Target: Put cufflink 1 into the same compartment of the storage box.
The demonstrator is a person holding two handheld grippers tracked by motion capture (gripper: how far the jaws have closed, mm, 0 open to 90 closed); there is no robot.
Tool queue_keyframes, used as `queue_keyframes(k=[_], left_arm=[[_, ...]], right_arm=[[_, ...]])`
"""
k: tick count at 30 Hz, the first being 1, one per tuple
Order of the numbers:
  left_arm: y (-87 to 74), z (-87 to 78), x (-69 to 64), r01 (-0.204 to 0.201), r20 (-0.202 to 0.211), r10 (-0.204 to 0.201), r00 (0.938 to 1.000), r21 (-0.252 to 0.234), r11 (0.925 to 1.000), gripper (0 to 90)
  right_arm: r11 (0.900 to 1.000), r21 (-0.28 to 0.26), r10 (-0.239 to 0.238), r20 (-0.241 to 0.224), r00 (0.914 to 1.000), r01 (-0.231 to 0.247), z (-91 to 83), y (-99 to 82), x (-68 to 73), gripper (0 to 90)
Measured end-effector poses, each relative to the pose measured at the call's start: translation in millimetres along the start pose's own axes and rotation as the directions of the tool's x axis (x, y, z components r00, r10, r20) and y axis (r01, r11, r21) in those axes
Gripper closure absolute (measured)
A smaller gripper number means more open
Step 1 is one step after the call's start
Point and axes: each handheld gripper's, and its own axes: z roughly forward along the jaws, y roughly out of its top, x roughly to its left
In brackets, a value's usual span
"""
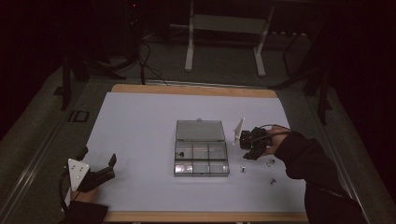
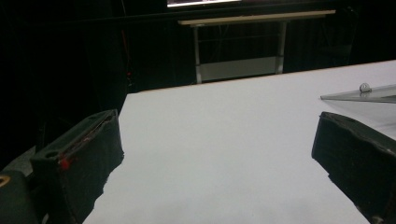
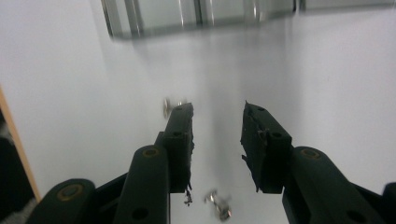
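A clear plastic compartment box [image 1: 201, 161] sits mid-mat with its lid [image 1: 200, 130] laid back flat. My right gripper [image 1: 251, 150] hovers just right of the box, held by a hand in a dark sleeve. In the right gripper view its jaws [image 3: 217, 109] stand a little apart and open, with bare mat between them. One small metal piece [image 3: 170, 106] lies by the left jaw tip and another [image 3: 217, 203] lies nearer, under the jaws. My left gripper [image 1: 99, 157] rests at the mat's near left corner, wide open [image 2: 217, 126] and empty.
Three small metal pieces [image 1: 243, 169] [image 1: 270, 163] [image 1: 272, 181] lie on the white mat [image 1: 140, 121] right of the box. The lid's edge [image 2: 364, 93] shows at the right of the left gripper view. Beyond the table stands a metal-legged frame [image 1: 224, 28].
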Motion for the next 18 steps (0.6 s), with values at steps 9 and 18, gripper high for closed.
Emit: queue_keyframes(k=[9, 18], left_arm=[[0.1, 0.1, -0.2, -0.005, -0.004, 0.005, 1.0, 0.004, 1.0, 2.9], [0.1, 0.1, -0.2, 0.0, -0.007, 0.0, 1.0, 0.002, 1.0, 2.9]], right_arm=[[0.9997, 0.006, 0.022, -0.007, 0.9997, -0.022, 5.6, -27.7, 2.0, 64.7], [0.9974, 0.02, 0.07, -0.022, 0.9973, -0.07, 14.2, -61.9, 5.1, 64.6]])
